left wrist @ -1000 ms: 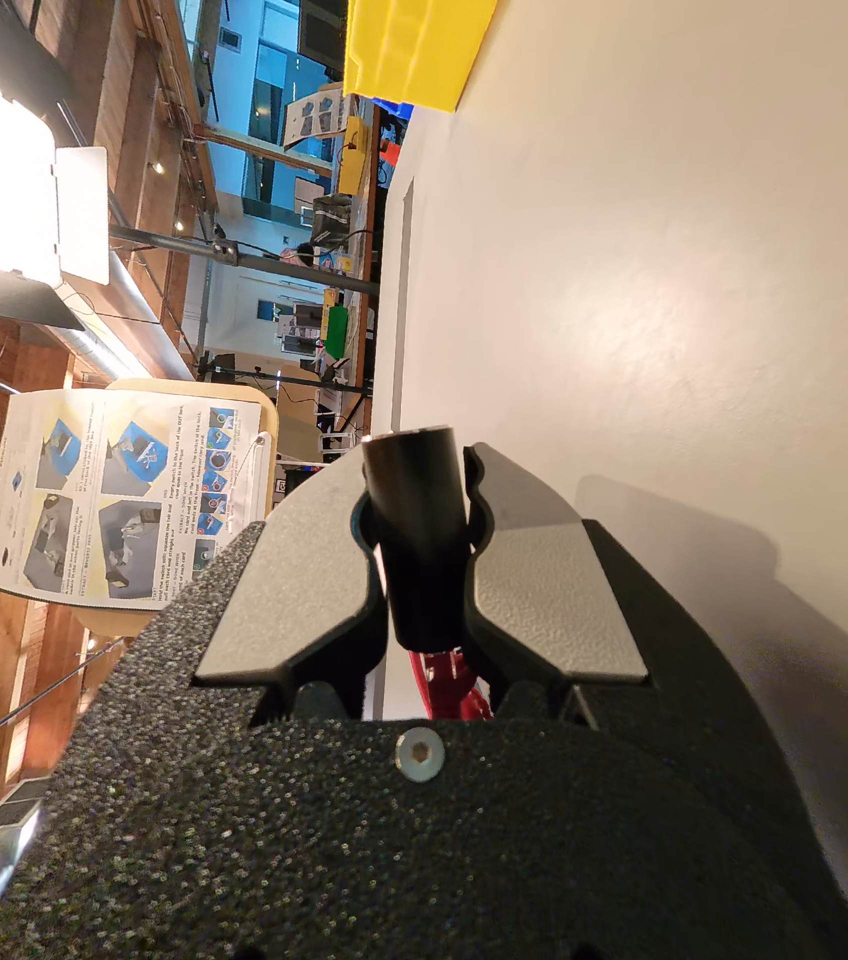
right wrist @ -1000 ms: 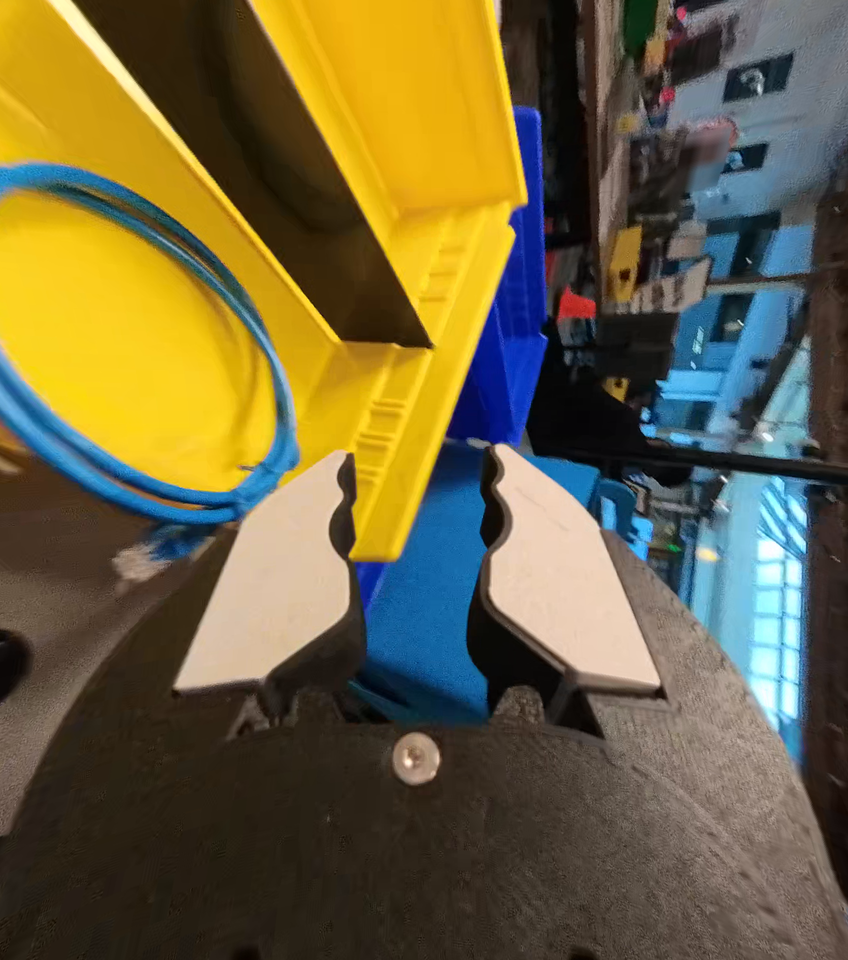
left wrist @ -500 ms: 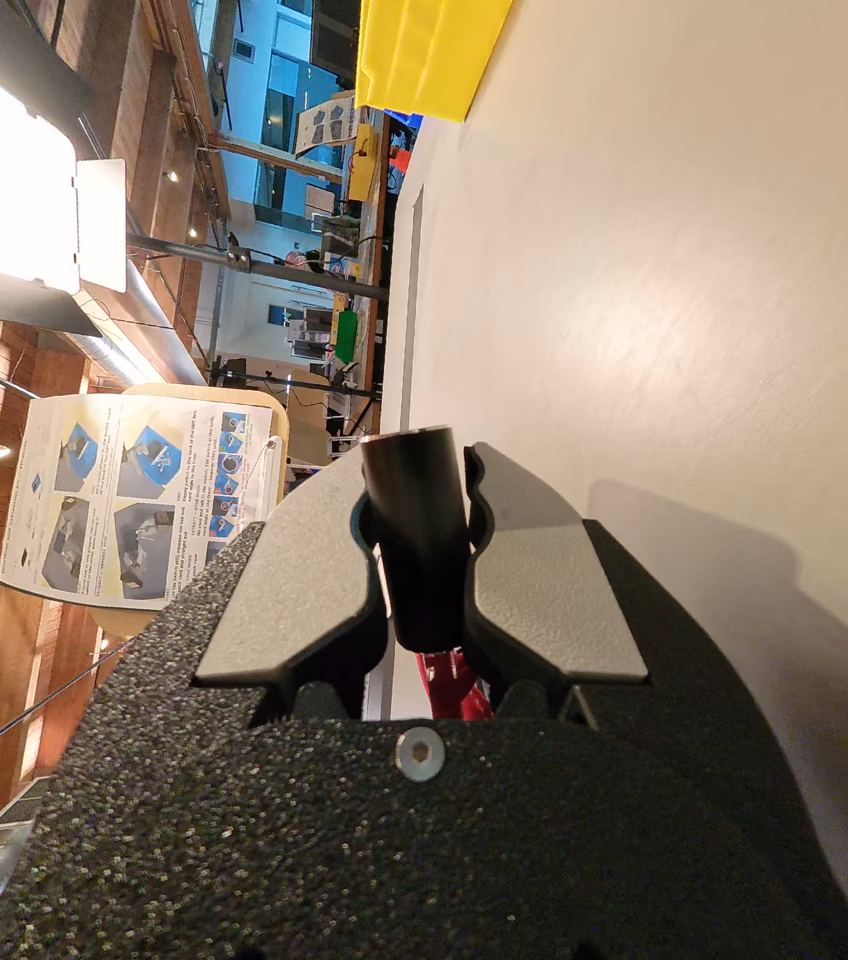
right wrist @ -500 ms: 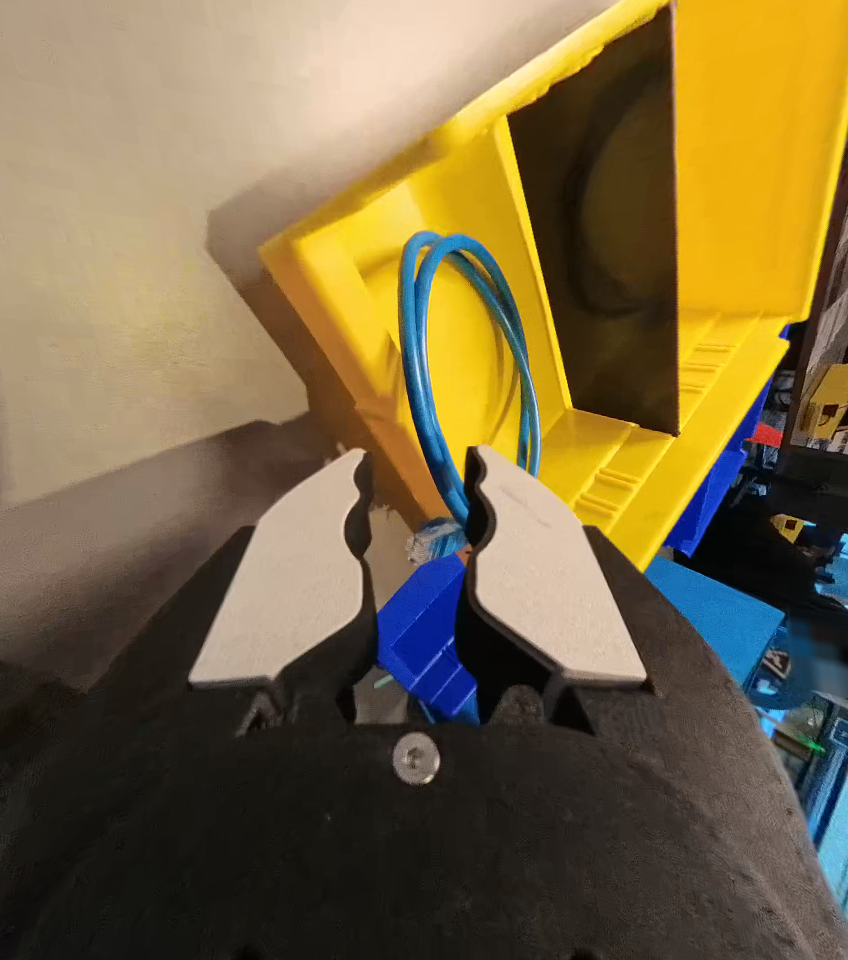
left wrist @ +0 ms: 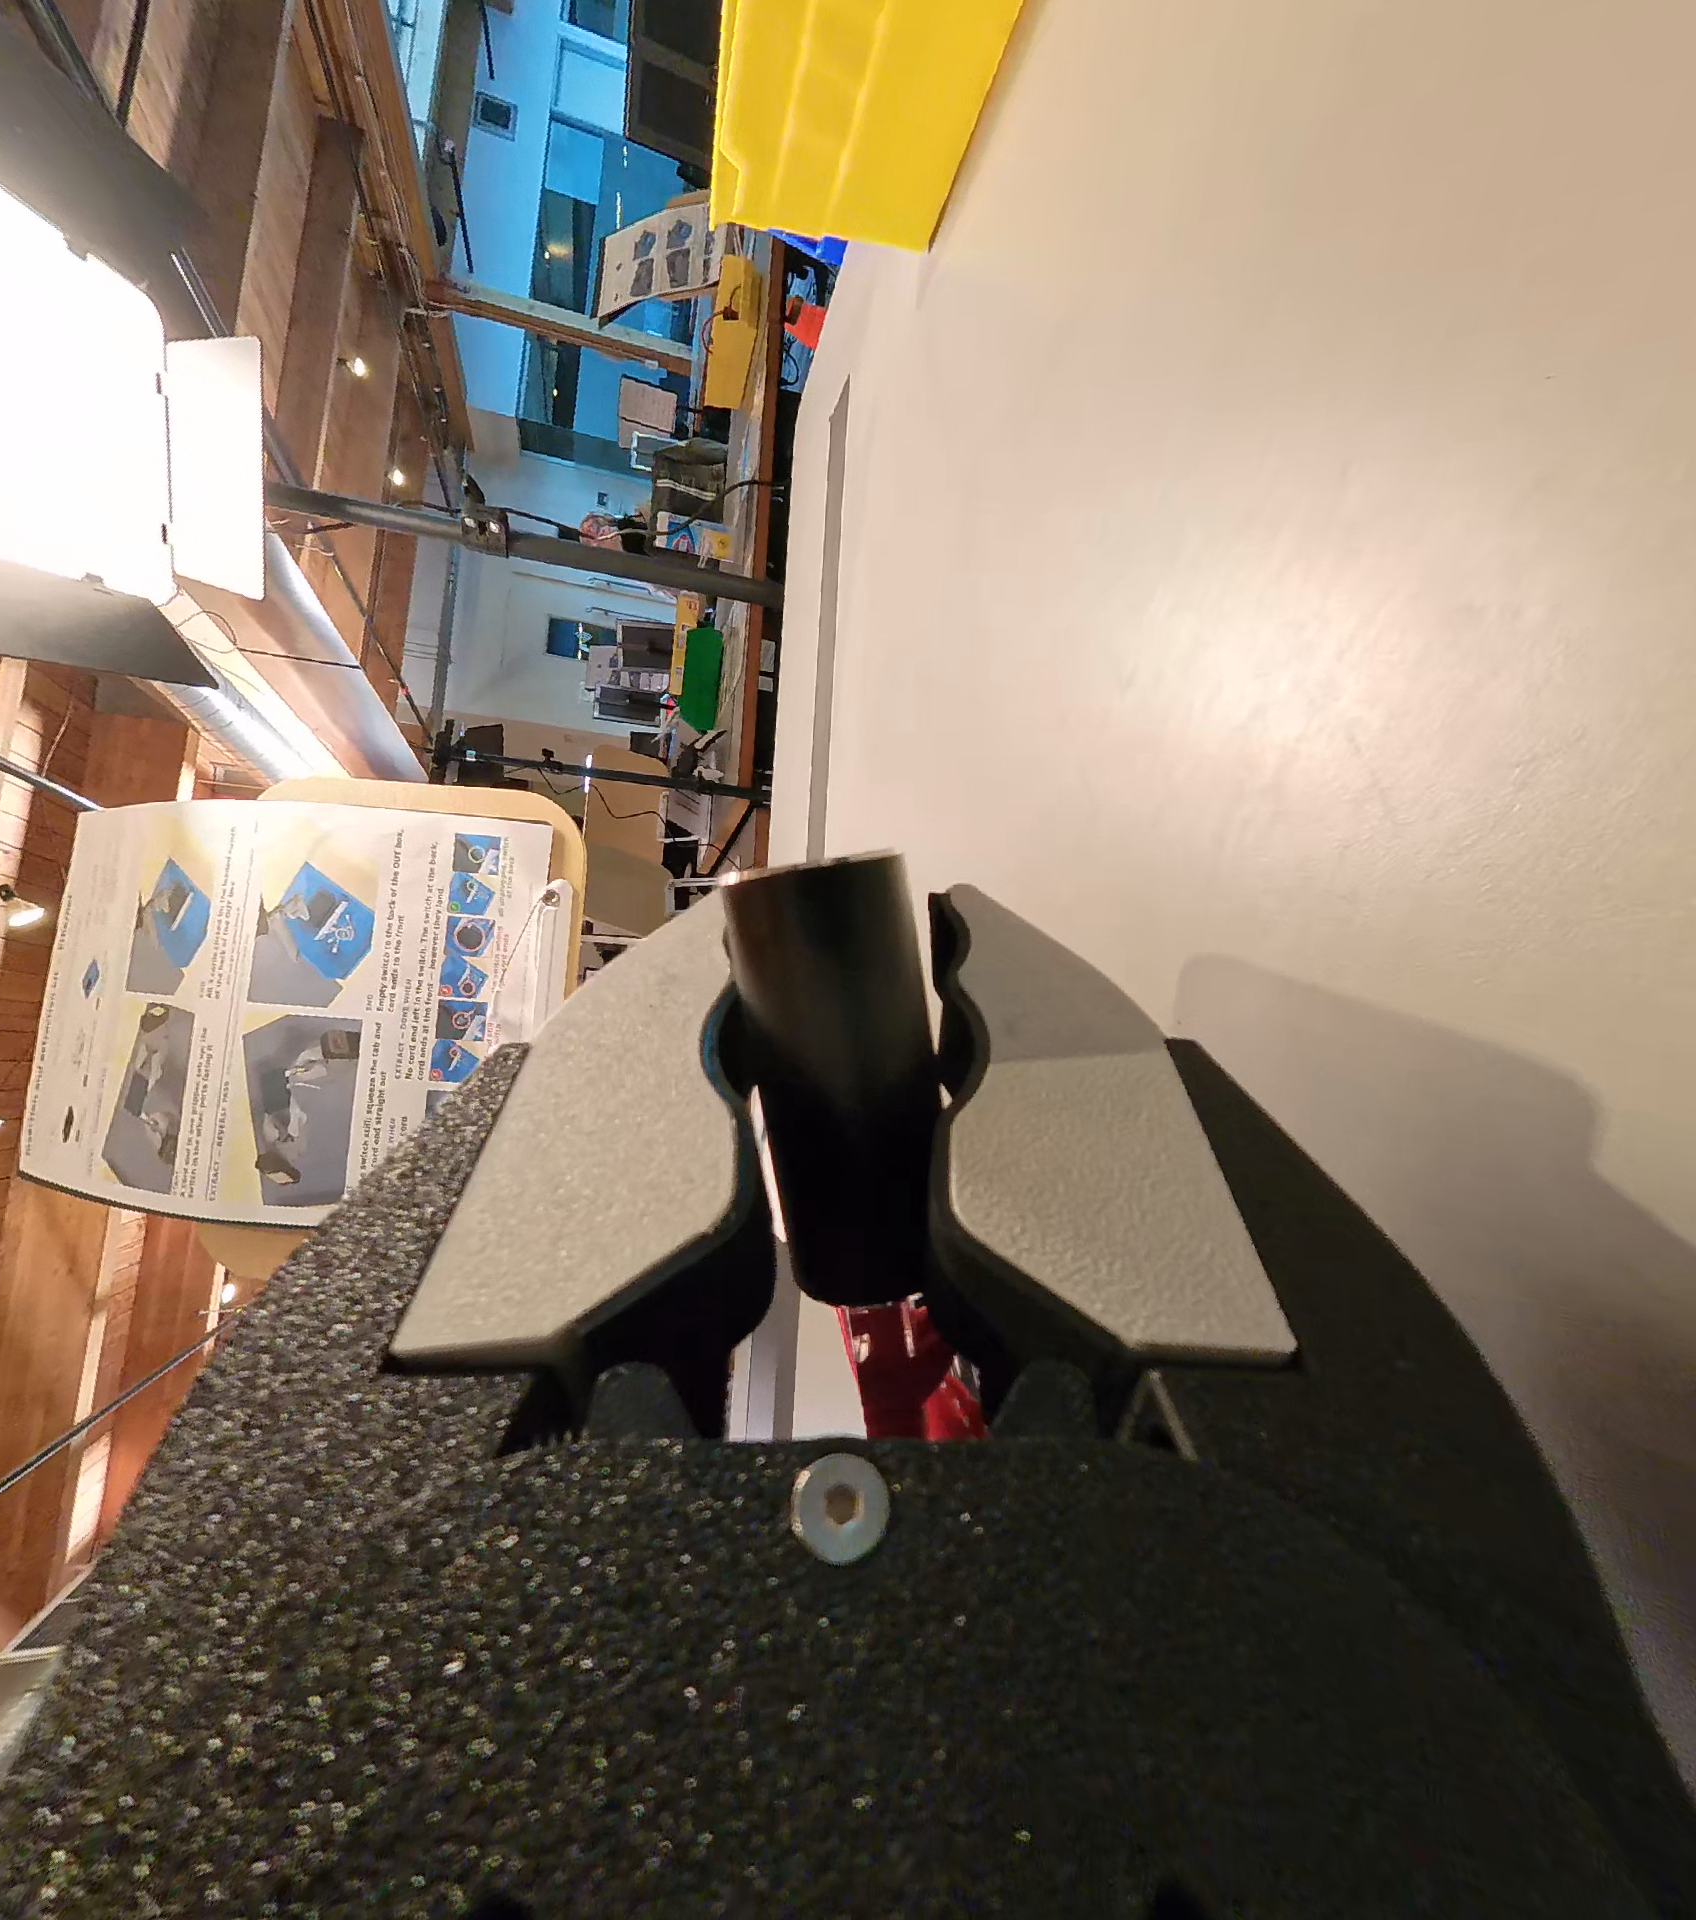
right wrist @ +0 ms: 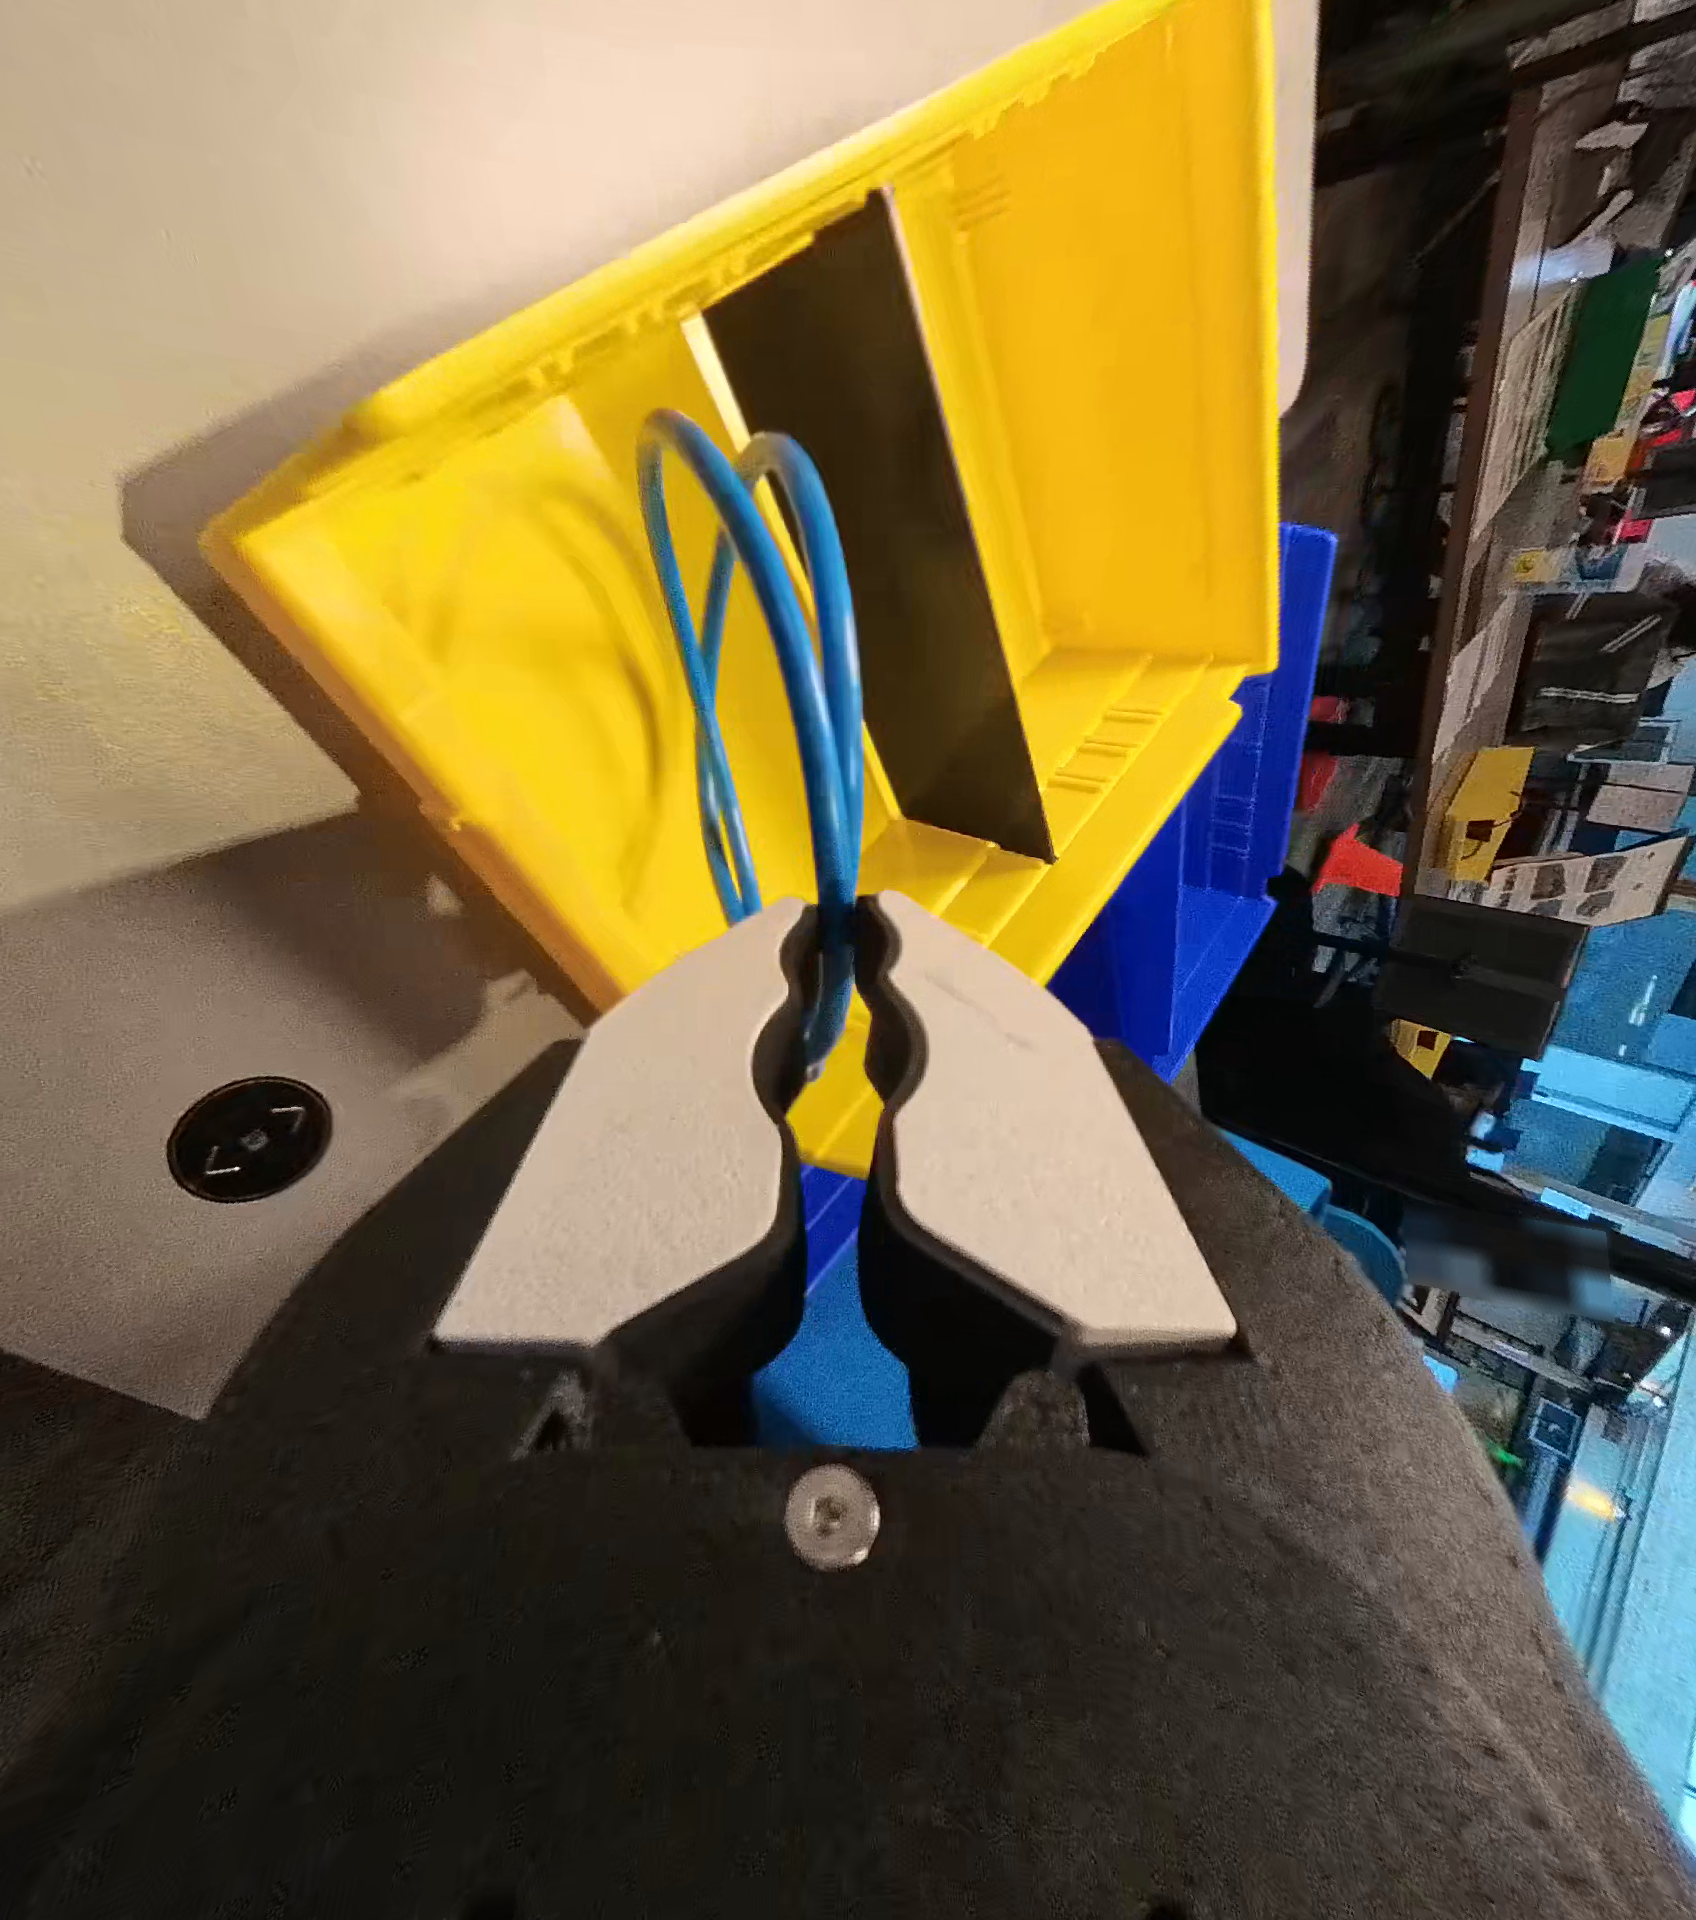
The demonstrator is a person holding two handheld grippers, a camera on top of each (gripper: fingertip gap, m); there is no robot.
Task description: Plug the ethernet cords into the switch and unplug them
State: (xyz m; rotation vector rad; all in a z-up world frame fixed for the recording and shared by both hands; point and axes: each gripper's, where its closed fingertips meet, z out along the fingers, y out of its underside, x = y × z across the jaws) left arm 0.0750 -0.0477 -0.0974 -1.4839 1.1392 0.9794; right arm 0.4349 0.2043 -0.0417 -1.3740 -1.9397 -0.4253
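Observation:
My right gripper (right wrist: 839, 914) is shut on a loop of the blue ethernet cord (right wrist: 792, 644). The coil stands up out of the front compartment of a yellow bin (right wrist: 470, 623) that has a black divider (right wrist: 885, 520). The cord's plug ends are hidden. My left gripper (left wrist: 823, 925) is shut on a black block-shaped object (left wrist: 844, 1091), seen end-on. It is held above the white table (left wrist: 1343, 623). I cannot tell from this view whether it is the switch.
A blue bin (right wrist: 1228, 831) sits under and behind the yellow one. A round black button (right wrist: 249, 1140) is set in the table near the bin. The yellow bin (left wrist: 844, 114) also shows far off in the left wrist view, with an instruction poster (left wrist: 293, 1029) beyond the table edge. Across from one pair of fingers to the other is roughly 45 cm.
My right gripper swung towards the yellow bin's front compartment and closed from open onto the blue cord loop. My left gripper kept its hold and barely moved.

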